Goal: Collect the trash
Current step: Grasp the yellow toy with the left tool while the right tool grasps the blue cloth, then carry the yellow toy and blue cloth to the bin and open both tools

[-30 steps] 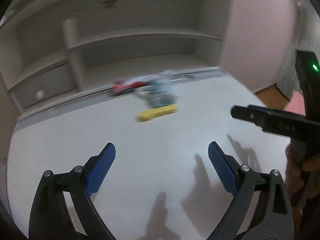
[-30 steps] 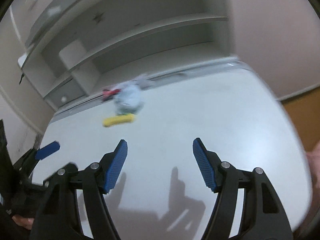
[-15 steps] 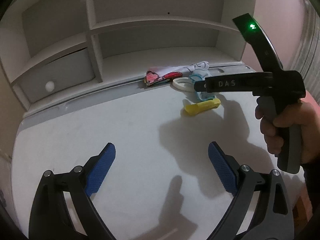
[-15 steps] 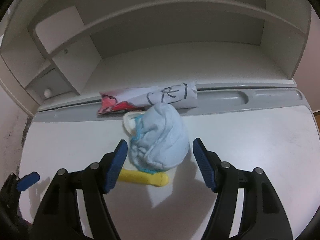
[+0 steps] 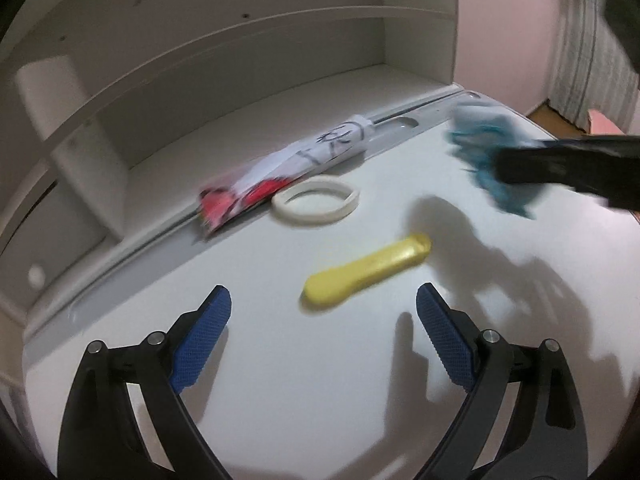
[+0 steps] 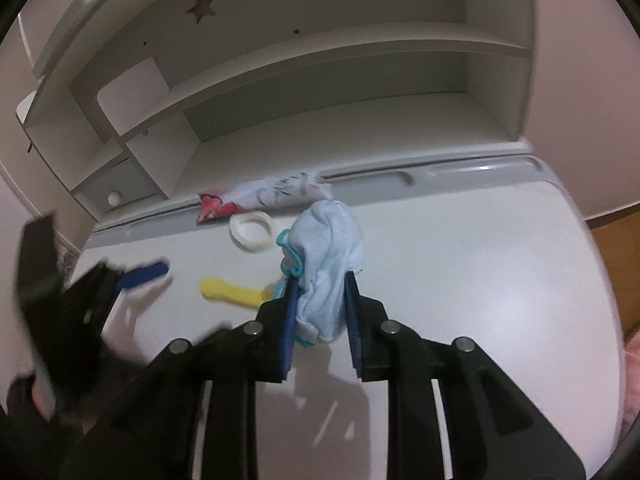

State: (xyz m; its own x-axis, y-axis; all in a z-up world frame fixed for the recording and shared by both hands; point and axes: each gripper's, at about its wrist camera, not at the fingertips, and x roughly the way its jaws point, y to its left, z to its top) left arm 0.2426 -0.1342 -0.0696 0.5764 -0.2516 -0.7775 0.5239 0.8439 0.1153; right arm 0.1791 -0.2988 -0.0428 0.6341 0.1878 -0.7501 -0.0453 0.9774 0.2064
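While the right tool (image 6: 320, 312) has just closed on the blue cloth (image 6: 328, 256), the left tool (image 5: 324, 336) gapes just below the yellow piece (image 5: 366, 270), which lies mid-frame on the counter (image 5: 320, 400), slanting up-right.

On the desk (image 5: 280, 380), the ring (image 5: 316, 204) lies between wrapper (image 5: 288, 168) behind and handle (image 5: 366, 270) in front.

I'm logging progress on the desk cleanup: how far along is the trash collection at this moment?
Nothing shows as binned yet. In hand: the right gripper, whose jaws have just been closing, pinches the light blue cloth wad. Left on the desk: the yellow piece, the white ring and the printed wrapper by the rear groove. The left gripper is open, near the yellow piece.
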